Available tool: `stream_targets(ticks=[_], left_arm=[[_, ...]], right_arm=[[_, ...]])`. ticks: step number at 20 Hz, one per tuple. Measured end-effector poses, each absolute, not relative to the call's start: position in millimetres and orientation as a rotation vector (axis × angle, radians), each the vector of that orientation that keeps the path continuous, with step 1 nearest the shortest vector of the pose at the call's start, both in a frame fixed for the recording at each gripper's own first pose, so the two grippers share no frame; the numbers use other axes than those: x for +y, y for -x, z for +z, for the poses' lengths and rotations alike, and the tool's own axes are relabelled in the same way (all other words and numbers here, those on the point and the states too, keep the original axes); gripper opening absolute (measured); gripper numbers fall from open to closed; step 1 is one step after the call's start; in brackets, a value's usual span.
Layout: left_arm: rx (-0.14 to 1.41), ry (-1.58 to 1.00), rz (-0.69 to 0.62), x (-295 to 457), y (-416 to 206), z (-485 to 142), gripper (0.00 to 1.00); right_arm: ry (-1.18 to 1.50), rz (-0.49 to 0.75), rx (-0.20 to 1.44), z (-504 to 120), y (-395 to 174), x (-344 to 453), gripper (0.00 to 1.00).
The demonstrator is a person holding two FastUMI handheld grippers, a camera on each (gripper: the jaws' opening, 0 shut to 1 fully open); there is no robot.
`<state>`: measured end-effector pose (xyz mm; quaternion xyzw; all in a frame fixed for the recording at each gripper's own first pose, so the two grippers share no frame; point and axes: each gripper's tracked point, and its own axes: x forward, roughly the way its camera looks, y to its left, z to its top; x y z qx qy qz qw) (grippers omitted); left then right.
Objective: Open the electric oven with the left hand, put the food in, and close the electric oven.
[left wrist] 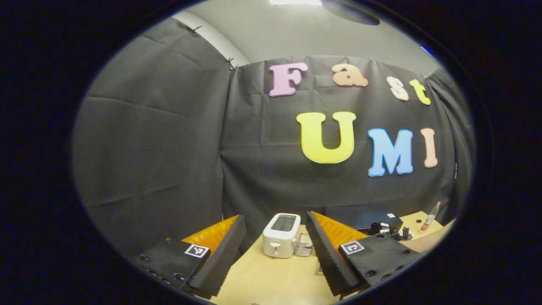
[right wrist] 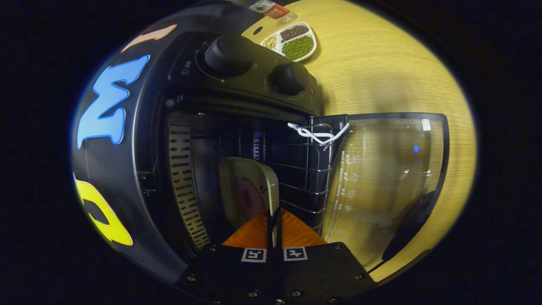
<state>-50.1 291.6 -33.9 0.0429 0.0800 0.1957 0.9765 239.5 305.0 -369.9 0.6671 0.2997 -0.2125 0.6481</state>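
In the left gripper view, I am seeing my left gripper (left wrist: 274,254) hanging with its two fingers spread wide apart and nothing between them. Beyond them, one white toaster (left wrist: 281,235) is standing on the wooden table (left wrist: 271,279), with one small wire rack (left wrist: 304,245) just beside it. One dark flat box (left wrist: 364,217) and one bottle (left wrist: 431,217) are sitting farther right.

In the right gripper view, I am looking sideways into one black oven (right wrist: 178,140), its glass door (right wrist: 389,178) lying open over the tabletop. Two knobs (right wrist: 228,55) are showing on its panel, and one wire shelf (right wrist: 309,169) inside. My right gripper (right wrist: 274,231) is pinching the rim of one pale plate (right wrist: 247,190), both fingers closed on it, holding it inside the oven cavity. The plate is carrying something purplish; I cannot tell what. One divided dish (right wrist: 292,40) with three kinds of beans is resting past the oven.
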Motion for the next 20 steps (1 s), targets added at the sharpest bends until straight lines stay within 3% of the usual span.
stream_targets(ticks=[1,5,6,8,9,10,16,20], left_arm=[[0.164,-0.087,0.391,289,47,-36,1.00],[0.165,-0.097,0.361,276,33,-39,0.97],[0.163,-0.097,0.350,272,28,-38,0.92],[0.161,-0.094,0.329,261,20,-40,0.92],[0.160,-0.092,0.316,255,16,-40,1.00],[0.155,-0.091,0.304,248,11,-39,1.00],[0.142,-0.089,0.233,205,-6,-40,0.97],[0.129,-0.074,0.184,167,-14,-40,1.00]], right_arm=[[-1.532,-0.472,0.655,-369,-245,306,0.02],[-1.510,-0.407,0.616,-359,-245,302,0.06],[-1.498,-0.378,0.612,-355,-244,302,0.12],[-1.457,-0.303,0.660,-347,-235,307,0.24],[-1.429,-0.263,0.680,-341,-228,307,0.26],[-1.393,-0.219,0.678,-333,-224,303,0.29],[-1.223,-0.033,0.661,-272,-190,270,0.29],[-1.090,0.027,0.655,-238,-160,236,0.29]])
